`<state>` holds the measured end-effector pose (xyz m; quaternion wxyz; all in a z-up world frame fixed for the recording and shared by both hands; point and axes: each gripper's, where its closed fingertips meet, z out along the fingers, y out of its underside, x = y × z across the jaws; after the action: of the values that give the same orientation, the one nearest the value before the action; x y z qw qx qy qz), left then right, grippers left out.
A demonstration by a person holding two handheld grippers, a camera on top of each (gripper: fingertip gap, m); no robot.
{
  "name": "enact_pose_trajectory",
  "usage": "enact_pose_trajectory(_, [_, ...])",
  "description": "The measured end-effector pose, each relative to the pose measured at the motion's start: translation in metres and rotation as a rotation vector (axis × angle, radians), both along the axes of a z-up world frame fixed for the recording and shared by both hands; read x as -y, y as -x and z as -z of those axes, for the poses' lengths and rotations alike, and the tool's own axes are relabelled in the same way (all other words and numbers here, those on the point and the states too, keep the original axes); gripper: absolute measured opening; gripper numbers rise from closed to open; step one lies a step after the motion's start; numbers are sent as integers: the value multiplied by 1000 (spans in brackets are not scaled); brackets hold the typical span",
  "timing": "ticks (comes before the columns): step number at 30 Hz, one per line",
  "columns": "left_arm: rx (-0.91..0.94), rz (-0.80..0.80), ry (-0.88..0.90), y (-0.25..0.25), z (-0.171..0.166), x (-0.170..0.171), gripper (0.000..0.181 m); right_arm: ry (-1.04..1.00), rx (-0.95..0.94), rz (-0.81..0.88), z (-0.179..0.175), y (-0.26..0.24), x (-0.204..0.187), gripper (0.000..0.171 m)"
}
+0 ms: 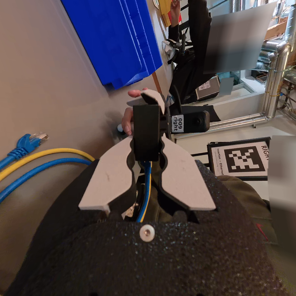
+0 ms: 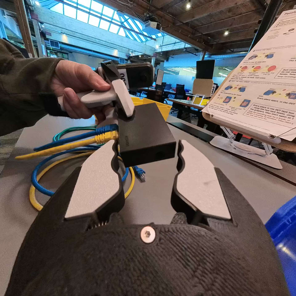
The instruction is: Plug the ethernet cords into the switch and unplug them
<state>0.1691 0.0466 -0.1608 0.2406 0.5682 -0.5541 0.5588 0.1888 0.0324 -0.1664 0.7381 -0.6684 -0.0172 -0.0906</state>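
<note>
The black switch hangs above the grey table, clamped between my left gripper's fingertips. A blue cord and a yellow cord run into it. In the right wrist view the switch is tilted, with the blue plug and yellow plug in its left face. The left gripper holds its far top end. My right gripper is open, with its jaws on either side of the switch's near end. A loose blue plug lies on the table.
A green cord and coils of blue and yellow cord lie at the left. A blue bin, a yellow bin, an instruction sheet on a stand and a framed marker card stand around. A person sits behind.
</note>
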Motion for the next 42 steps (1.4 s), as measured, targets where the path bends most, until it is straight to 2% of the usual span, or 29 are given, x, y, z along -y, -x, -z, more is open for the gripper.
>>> enact_pose_trajectory(12, [-13,90,-112,11,8,-2,27,61,118,17,8,6,-4,63])
enact_pose_trajectory(14, [-7,92,-114,11,8,-2,27,80,103,10,10,5,-4,63])
enact_pose_trajectory(18, [159,-17,-85,-4,-3,-1,31,20,-11,52,2,-5,-1,63])
enact_pose_trajectory(20, [183,-38,-85,-5,2,-2,33,-2,-48,97,0,-13,2,63])
enact_pose_trajectory(23, [186,-37,-28,-4,1,0,26,-5,-61,102,0,-14,2,63])
enact_pose_trajectory(31, [40,57,-28,9,1,-3,24,13,-64,-13,1,-2,1,61])
enact_pose_trajectory(38, [5,150,-95,19,3,0,24,-2,-22,-29,0,3,0,66])
enact_pose_trajectory(42, [4,149,-89,19,1,-2,24,4,-24,-46,0,5,0,61])
